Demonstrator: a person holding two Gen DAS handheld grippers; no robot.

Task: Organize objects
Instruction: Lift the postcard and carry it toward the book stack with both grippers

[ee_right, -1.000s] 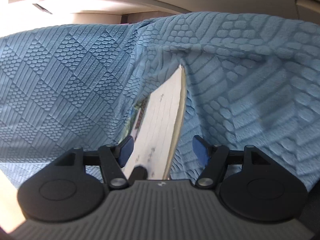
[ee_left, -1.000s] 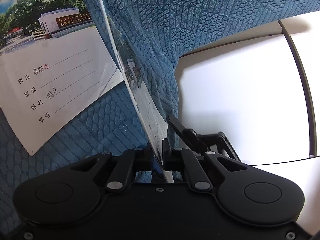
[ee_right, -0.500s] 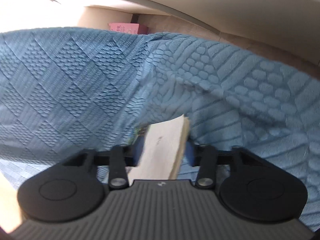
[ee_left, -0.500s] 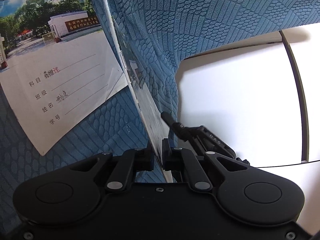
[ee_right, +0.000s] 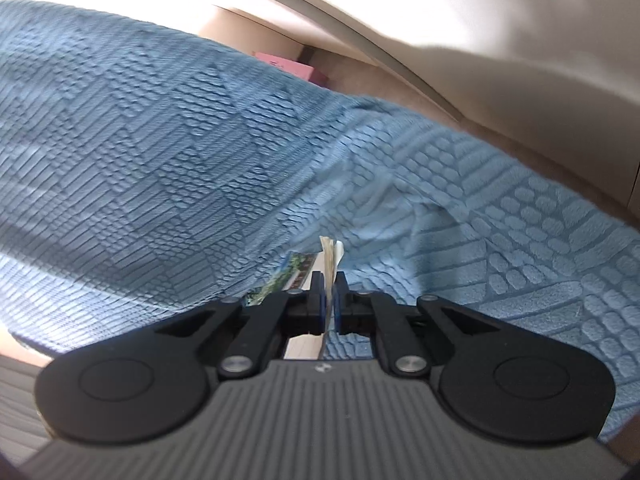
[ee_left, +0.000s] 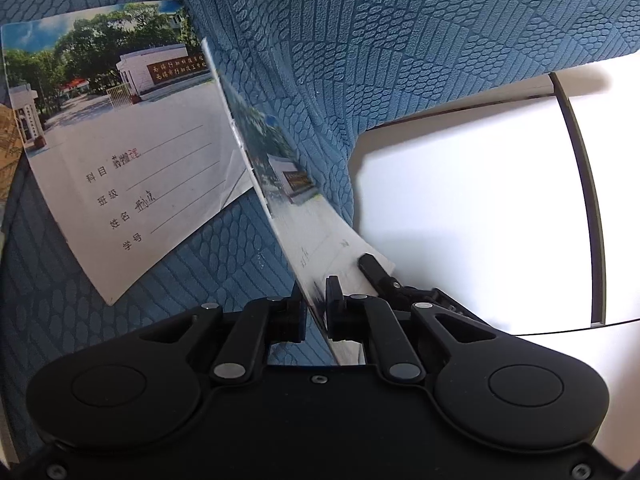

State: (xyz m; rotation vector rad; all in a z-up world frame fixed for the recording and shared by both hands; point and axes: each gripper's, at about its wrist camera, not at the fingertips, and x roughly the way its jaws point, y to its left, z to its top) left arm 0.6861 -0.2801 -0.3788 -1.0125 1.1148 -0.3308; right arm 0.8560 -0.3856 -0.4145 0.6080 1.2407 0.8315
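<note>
Notebook [ee_left: 304,216] pinched by both grippers' closed fingers [ee_left: 335,300] above blue blanket [ee_left: 400,60], second notebook [ee_left: 132,152] beside.

Blue textured blanket [ee_left: 400,40] over white surface [ee_left: 472,208]; pink box [ee_right: 288,66] behind, beige wall [ee_right: 480,32].

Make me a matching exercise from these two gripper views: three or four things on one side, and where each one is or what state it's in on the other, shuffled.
Things:
1. held notebook
2. second notebook
3. left gripper
4. blue blanket

States:
A. lying flat, cover up
B. textured, draped
C. edge-on between pads
D. shut on a cover

Pairs: 1-C, 2-A, 3-D, 4-B
</note>
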